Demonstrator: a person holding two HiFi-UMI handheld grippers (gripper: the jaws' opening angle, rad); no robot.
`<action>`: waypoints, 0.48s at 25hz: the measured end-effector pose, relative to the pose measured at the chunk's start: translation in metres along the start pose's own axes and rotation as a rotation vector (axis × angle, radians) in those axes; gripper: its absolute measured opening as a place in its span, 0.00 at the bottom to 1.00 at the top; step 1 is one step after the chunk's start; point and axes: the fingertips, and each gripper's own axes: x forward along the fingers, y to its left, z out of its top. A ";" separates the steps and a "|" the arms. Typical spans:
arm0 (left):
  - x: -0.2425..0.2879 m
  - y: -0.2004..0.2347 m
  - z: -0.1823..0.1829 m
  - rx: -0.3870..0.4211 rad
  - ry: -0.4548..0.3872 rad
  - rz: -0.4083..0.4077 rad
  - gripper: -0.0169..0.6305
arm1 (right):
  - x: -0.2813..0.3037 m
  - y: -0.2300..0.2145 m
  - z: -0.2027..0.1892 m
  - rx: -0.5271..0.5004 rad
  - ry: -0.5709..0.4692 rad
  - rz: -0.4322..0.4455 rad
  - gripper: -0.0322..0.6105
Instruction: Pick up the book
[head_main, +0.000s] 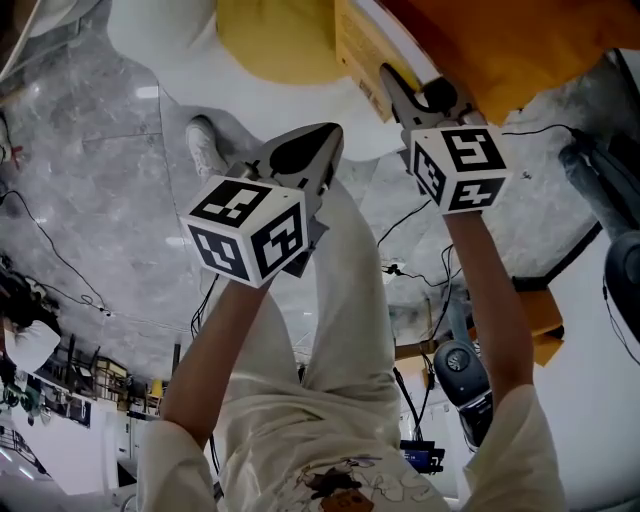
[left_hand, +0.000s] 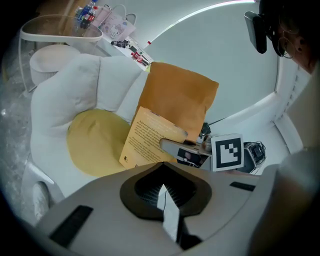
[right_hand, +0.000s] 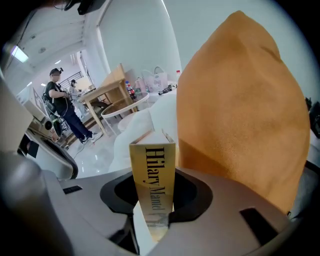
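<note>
Book (right_hand: 152, 180): paperback, yellow spine, pinched spine-first in right gripper (head_main: 398, 88), in front of orange cushion (right_hand: 240, 100) on white armchair (left_hand: 65, 90). Judged light, fairly stiff, slick-covered; best gripped deep across spine. Left gripper (left_hand: 165, 200): empty, jaws seemingly pressed together.

Only one readable bit is showing up, low in the middle of the right gripper view: the book (right_hand: 152, 185) is displaying "Hilary Mantel" in dark letters down its yellow spine. Mid-frame in the left gripper view, the book (left_hand: 150, 137) is showing back-cover print that's coming out too tiny to read.
</note>
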 end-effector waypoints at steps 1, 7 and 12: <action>-0.005 -0.001 0.001 0.007 0.004 -0.003 0.04 | -0.003 0.004 0.001 0.006 -0.001 -0.005 0.29; -0.033 -0.013 0.011 0.045 0.010 -0.016 0.04 | -0.027 0.019 0.014 0.067 -0.023 -0.035 0.29; -0.059 -0.015 0.015 0.071 0.016 -0.021 0.04 | -0.039 0.041 0.026 0.083 -0.035 -0.043 0.29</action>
